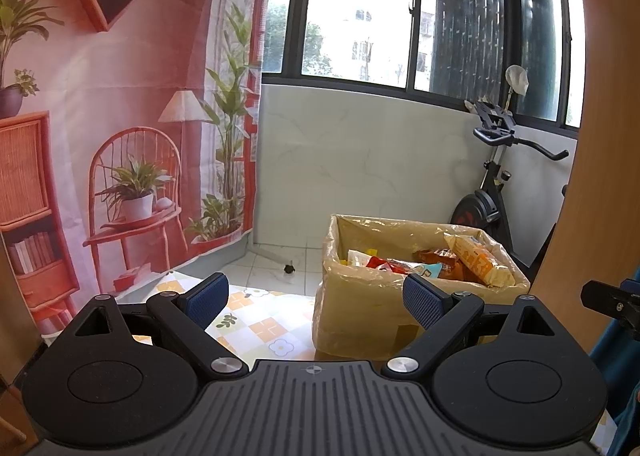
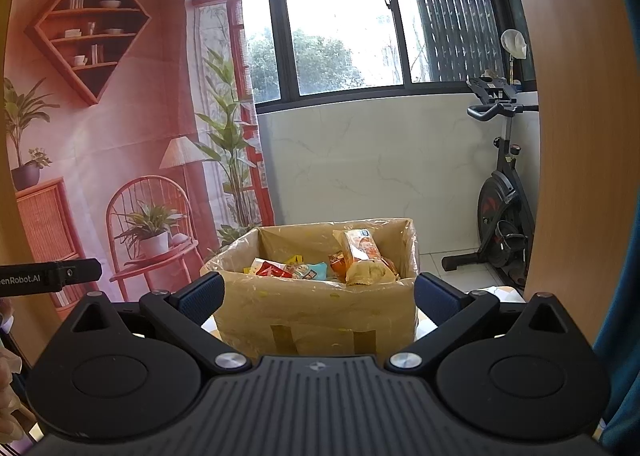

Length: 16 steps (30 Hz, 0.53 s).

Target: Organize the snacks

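We are holding the left gripper (image 1: 316, 298) and the right gripper (image 2: 318, 296) with fingers spread wide, nothing between the blue pads. Ahead of us a cardboard box (image 2: 320, 316), lined with crinkled clear plastic and taped with brown strips on its front, is sitting on a table with a floral checked cloth (image 1: 256, 320). Snack packets (image 2: 316, 268) are lying piled inside it: red, teal and orange wrappers, with a tall orange-and-cream bag (image 1: 478, 262) leaning near the right wall.
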Motion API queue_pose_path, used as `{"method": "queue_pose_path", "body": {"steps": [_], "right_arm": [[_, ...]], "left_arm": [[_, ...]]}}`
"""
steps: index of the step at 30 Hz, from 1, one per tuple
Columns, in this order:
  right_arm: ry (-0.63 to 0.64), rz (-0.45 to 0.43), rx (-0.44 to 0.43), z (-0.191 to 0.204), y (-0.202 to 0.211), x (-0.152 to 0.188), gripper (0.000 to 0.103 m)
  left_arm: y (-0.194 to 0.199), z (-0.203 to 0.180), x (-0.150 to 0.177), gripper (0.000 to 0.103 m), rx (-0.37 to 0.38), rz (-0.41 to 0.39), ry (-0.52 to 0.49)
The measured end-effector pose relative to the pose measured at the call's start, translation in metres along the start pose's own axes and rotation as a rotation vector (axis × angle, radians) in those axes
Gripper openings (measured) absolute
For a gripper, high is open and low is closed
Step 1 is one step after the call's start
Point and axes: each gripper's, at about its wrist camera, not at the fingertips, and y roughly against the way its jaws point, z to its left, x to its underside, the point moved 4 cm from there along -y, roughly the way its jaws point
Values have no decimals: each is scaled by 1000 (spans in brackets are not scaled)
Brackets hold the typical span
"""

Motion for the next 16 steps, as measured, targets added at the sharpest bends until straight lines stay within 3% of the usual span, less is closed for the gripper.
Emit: {"method": "queue_pose_path", "body": {"steps": [16], "right_arm": [[-1,-4,8,-2,2,-1,103]], "left_arm": [[1,-1,0,95,0,-5,-2]]}}
